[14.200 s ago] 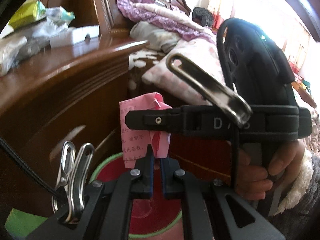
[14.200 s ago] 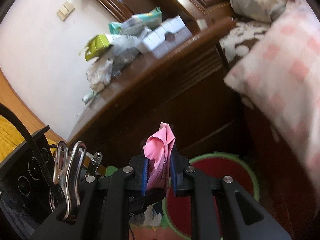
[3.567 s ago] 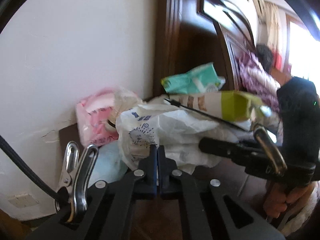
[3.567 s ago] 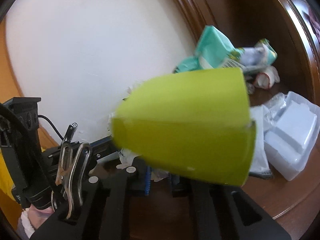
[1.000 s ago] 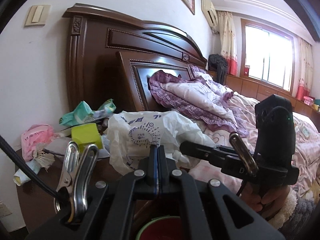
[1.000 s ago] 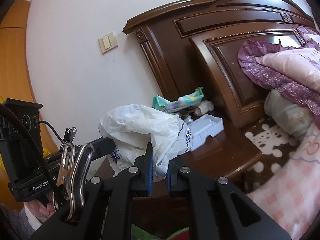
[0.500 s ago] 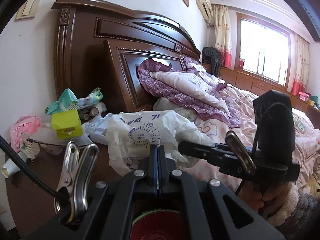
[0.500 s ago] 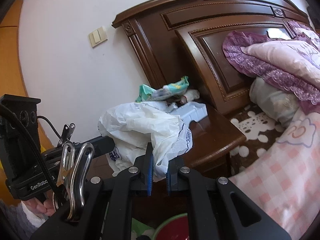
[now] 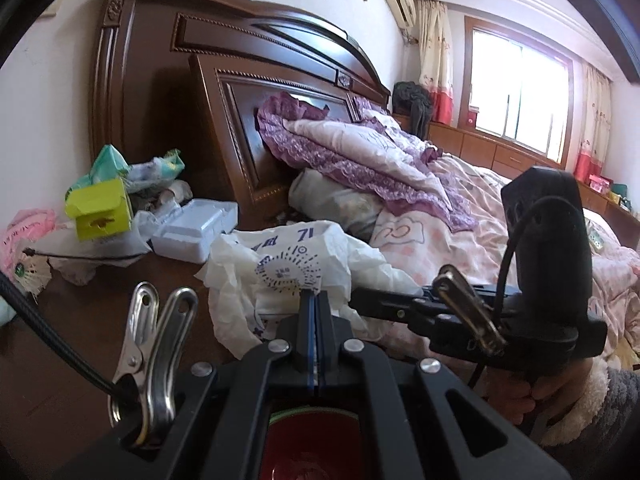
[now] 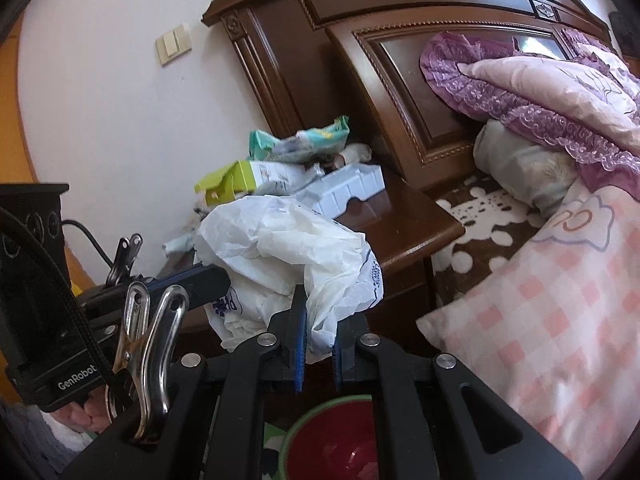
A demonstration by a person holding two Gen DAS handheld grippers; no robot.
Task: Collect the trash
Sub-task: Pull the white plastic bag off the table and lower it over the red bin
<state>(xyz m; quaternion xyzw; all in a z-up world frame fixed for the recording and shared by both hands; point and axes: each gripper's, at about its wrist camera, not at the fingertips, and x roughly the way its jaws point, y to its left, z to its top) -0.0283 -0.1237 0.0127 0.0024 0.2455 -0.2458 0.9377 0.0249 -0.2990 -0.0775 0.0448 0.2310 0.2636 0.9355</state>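
White plastic bag (image 10: pixel 288 252) hung between both grippers over the red bin (image 10: pixel 332 440) at 6 o'clock. Left gripper (image 9: pixel 316 312) clenched on one edge; right gripper (image 10: pixel 318 332) grasped another fold. Risk: thin film slipping or snagging the worktop (image 10: pixel 416 224) corner. Green carton (image 9: pixel 100 212) and foam tray (image 9: pixel 196 228) lay at 10 o'clock; bed (image 10: pixel 560 280) crowded 3 o'clock.

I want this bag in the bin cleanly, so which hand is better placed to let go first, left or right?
Probably the left. The left gripper pinches only an edge of the white plastic bag, while the right gripper clamps a thicker fold directly above the red bin, so it can hold and drop.
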